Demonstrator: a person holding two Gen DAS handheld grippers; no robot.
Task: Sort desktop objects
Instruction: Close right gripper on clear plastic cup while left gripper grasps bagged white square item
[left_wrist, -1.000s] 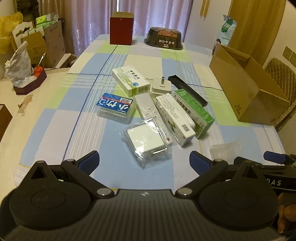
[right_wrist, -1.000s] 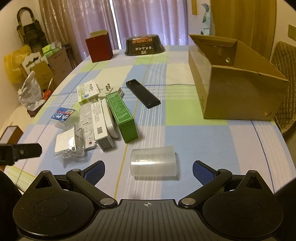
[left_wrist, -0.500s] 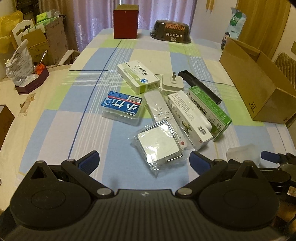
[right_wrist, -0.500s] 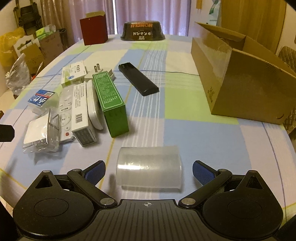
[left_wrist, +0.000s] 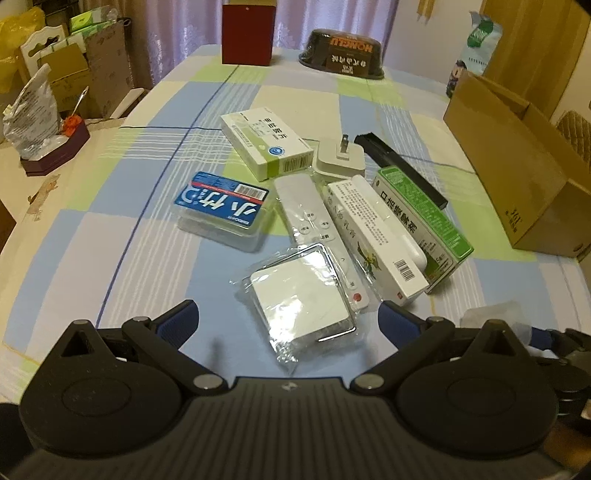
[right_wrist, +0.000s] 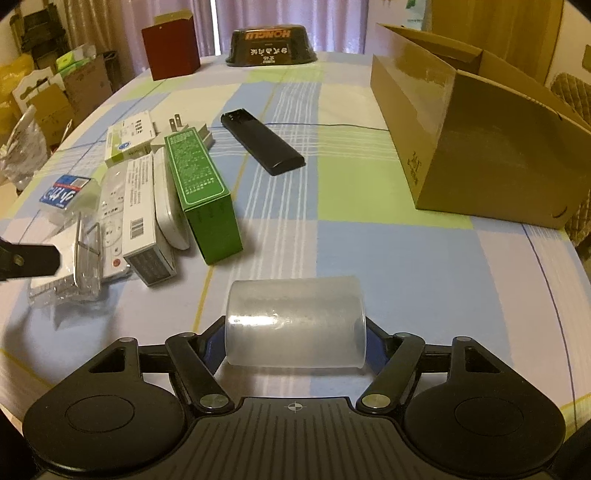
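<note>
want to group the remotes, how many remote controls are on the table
2. A black remote lies alone at mid-table, between the green box and the cardboard box. A white remote lies in the cluster, its red-button end beside the bagged white square device. None seem hidden.

A frosted translucent plastic cup (right_wrist: 295, 325) is seen lying on its side between the fingers of the right gripper (right_wrist: 295, 345). Ahead and to the left, a green rectangular carton (right_wrist: 201, 195) lies flat beside a white box (right_wrist: 142, 218).
</note>
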